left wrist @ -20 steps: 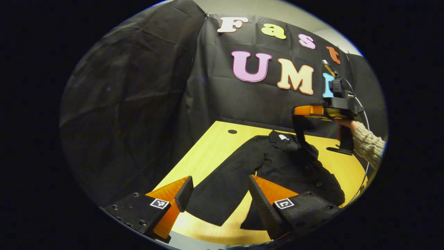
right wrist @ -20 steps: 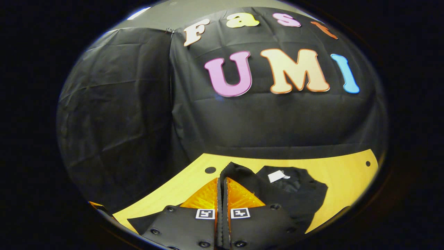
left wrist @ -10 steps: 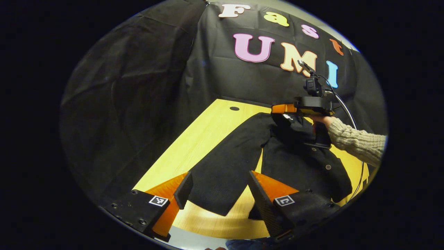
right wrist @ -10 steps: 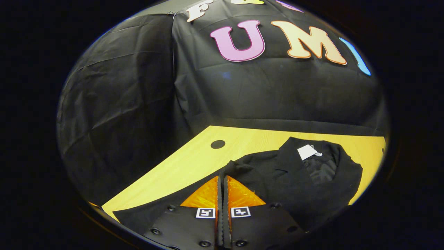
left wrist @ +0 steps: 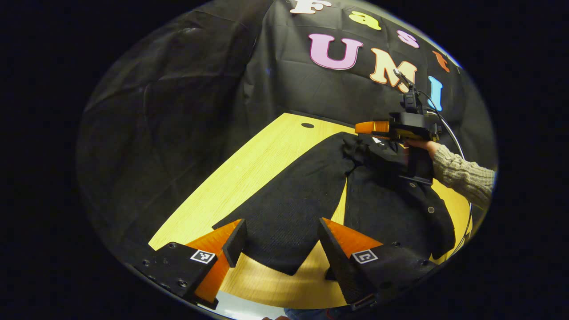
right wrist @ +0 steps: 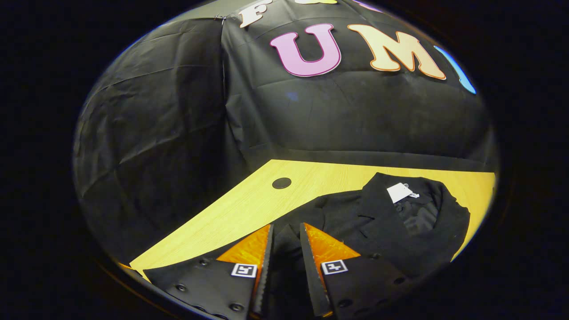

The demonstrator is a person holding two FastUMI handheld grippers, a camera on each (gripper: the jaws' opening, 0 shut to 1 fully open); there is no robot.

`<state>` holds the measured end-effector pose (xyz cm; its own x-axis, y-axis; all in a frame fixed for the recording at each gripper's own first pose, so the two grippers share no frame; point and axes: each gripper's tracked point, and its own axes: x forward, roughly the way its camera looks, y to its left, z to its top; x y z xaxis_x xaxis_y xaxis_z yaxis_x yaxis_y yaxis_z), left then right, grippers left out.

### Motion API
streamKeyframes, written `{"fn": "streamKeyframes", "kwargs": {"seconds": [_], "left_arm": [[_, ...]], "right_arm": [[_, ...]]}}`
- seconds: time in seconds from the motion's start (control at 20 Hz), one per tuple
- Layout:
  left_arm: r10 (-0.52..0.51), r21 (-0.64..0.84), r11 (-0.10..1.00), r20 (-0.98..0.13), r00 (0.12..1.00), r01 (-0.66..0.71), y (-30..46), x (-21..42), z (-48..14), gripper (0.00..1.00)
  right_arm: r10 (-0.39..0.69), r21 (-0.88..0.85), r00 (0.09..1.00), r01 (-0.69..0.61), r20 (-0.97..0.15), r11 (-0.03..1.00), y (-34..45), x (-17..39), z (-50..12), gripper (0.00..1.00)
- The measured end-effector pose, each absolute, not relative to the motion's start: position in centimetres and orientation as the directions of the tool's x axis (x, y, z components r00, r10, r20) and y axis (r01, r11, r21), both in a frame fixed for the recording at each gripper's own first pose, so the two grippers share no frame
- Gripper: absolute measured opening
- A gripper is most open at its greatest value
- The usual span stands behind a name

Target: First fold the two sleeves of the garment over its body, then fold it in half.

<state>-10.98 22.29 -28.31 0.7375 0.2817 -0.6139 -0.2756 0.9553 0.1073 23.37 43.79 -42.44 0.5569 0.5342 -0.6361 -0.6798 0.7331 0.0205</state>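
a black coat (left wrist: 386, 209) lies flat on the yellow desk (left wrist: 249, 173), collar toward the far wall, with a white tag (right wrist: 398, 192) showing inside the neck. in the left claw view the left claw (left wrist: 280, 242) hangs at 6 o'clock with its fingers spread wide, holding nothing, just above the cuff end of the one sleeve (left wrist: 289, 209) that lies out flat across the wood, angled away from the body. at 2 o'clock in that view the right claw (left wrist: 371, 128) sits by the collar, held by a hand (left wrist: 418, 144) in a knit sleeve. in the right claw view the right claw (right wrist: 284, 240) is parted a little, with dark cloth lying in the gap between the fingers; they do not look pressed on it, so this reads as letting go of the other sleeve, which seems already laid over the body. the likely next step is the left sleeve. the risk: if the wide fingers close too high they pinch air or just one layer at the cuff, and the sleeve slides out midway. a deep bite could drag the whole coat along the smooth desk and undo the fold by the collar. lifting the right claw while cloth snags on its finger would pull that sleeve back off.
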Motion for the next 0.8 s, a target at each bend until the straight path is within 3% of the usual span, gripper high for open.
{"fn": "streamKeyframes", "kwargs": {"seconds": [0.3,0.65,0.75,0.8], "left_arm": [[0.311,0.153,0.948,-0.619,0.722,-0.278,23.0,-11.2,-29.0,0.95],[0.298,0.166,0.953,-0.657,0.693,-0.253,23.0,-12.1,-31.3,0.94],[0.306,0.181,0.951,-0.658,0.688,-0.25,23.3,-12.4,-31.4,0.96],[0.31,0.188,0.95,-0.657,0.687,-0.248,23.5,-12.4,-31.3,0.96]], "right_arm": [[0.562,0.028,0.574,-0.684,-0.595,0.729,43.3,22.6,-40.3,1.0],[0.588,-0.011,0.64,-0.682,-0.495,0.732,39.5,20.6,-32.0,0.95],[0.587,-0.037,0.674,-0.67,-0.448,0.741,37.7,20.4,-29.3,0.98],[0.587,-0.05,0.692,-0.664,-0.42,0.746,36.9,20.4,-27.8,0.94]]}}
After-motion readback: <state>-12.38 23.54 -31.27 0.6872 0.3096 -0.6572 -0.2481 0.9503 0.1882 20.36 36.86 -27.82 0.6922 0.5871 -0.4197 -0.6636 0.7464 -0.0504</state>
